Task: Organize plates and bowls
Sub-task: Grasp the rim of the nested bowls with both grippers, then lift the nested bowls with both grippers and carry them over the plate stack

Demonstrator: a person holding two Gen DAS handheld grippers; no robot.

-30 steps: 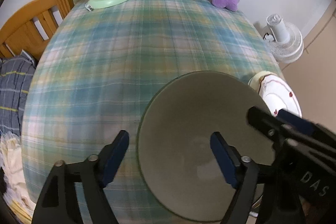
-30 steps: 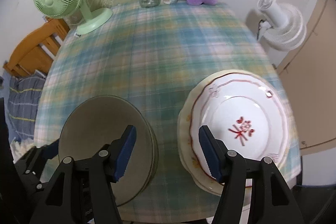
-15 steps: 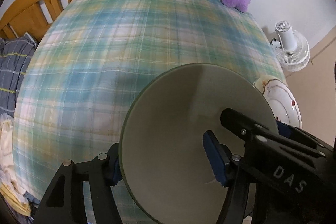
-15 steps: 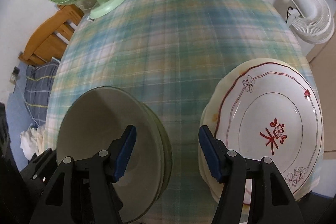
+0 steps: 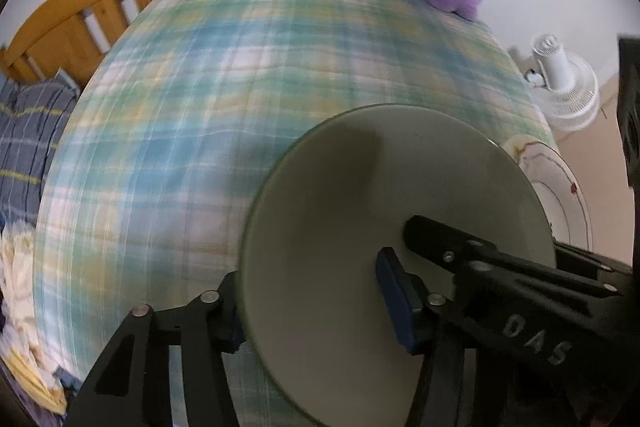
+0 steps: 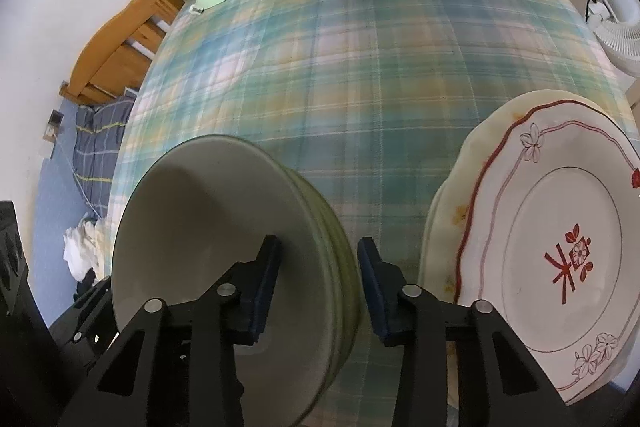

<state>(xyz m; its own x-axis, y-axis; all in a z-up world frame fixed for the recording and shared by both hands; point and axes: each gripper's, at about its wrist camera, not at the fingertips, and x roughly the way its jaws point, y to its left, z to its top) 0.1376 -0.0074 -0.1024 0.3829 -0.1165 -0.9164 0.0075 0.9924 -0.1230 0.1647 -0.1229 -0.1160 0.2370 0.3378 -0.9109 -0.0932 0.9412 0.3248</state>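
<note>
Two claws close in on the green bowls

The left claw [image 5: 316, 301] has one finger outside and one inside the near wall of the green bowl [image 5: 360, 195], and its jaws are closing on that wall; I cannot tell if the pads press yet. The right claw [image 6: 318, 283] has the other wall of the bowl stack [image 6: 224, 227] between its blue pads [image 6: 370, 287], jaws closing too, with a small gap showing on the outer side. The bowls sit on the counter [image 6: 360, 75] near its front edge, close beside the flower plates [image 6: 560, 247]. To do it well, I think both claws should squeeze firmly, then lift together and level, so the stack does not tip or bump the plates
</note>
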